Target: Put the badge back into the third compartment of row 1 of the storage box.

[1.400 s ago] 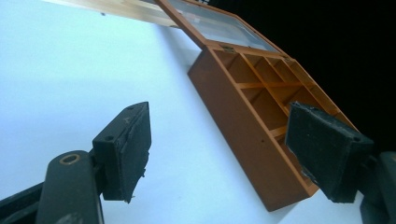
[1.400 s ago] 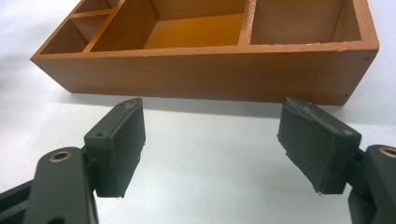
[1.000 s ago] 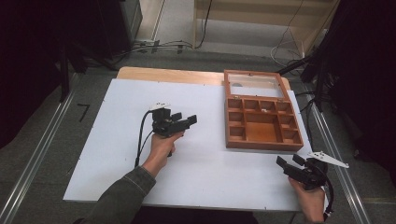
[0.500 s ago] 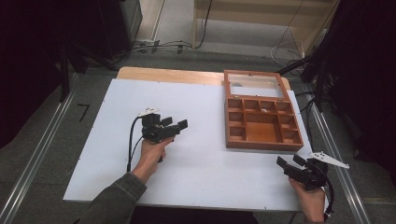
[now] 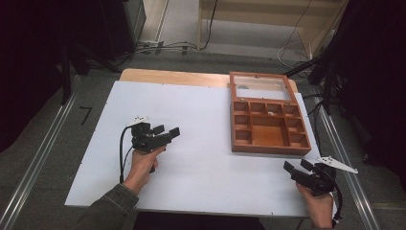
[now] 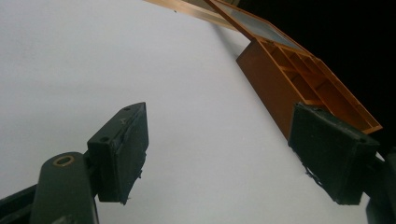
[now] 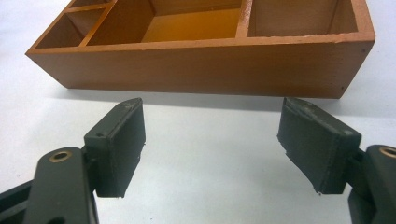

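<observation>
Left gripper (image 5: 165,133) jaws spread, empty, over bare white table (image 5: 201,115), well apart from wooden box (image 5: 267,124). Right gripper (image 5: 300,170) jaws spread, empty, near table's front right edge, just short of box's near wall. Box lid open, leaning back

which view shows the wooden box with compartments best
The high view: the whole wooden box shows from above, with every compartment and its open lid. The right gripper view gives just the near wall and front compartments. The left gripper view catches it obliquely at the edge.
</observation>
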Action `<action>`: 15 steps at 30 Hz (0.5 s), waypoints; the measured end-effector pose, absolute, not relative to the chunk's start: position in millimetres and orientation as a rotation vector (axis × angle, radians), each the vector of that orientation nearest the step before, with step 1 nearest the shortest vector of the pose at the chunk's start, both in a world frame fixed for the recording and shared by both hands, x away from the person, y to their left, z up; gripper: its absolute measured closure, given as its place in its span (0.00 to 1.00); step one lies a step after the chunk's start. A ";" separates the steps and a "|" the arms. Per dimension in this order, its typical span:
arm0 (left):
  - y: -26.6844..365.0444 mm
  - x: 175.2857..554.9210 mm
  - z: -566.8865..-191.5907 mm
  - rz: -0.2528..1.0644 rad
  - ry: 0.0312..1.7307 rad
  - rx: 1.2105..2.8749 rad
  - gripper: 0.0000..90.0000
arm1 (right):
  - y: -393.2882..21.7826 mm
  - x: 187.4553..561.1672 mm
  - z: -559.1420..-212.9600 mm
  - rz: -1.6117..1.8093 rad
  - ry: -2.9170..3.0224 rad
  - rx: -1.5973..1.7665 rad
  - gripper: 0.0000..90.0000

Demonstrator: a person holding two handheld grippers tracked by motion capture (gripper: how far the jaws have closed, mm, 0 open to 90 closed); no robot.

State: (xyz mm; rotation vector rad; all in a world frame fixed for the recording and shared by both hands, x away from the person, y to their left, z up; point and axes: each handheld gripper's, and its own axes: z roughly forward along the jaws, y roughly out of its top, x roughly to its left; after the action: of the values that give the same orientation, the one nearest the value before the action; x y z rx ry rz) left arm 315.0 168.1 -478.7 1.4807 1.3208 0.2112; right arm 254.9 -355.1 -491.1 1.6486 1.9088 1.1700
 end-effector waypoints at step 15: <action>200.6 297.8 -489.1 0.218 1.372 1.443 0.22 | -354.9 254.2 -492.0 1.163 1.910 1.657 0.24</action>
State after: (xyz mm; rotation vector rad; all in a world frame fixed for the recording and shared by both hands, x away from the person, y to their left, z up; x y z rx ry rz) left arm 297.8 200.6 -489.1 1.4428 1.3720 0.2175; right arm 254.2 -354.9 -492.0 1.6574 1.9099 1.1627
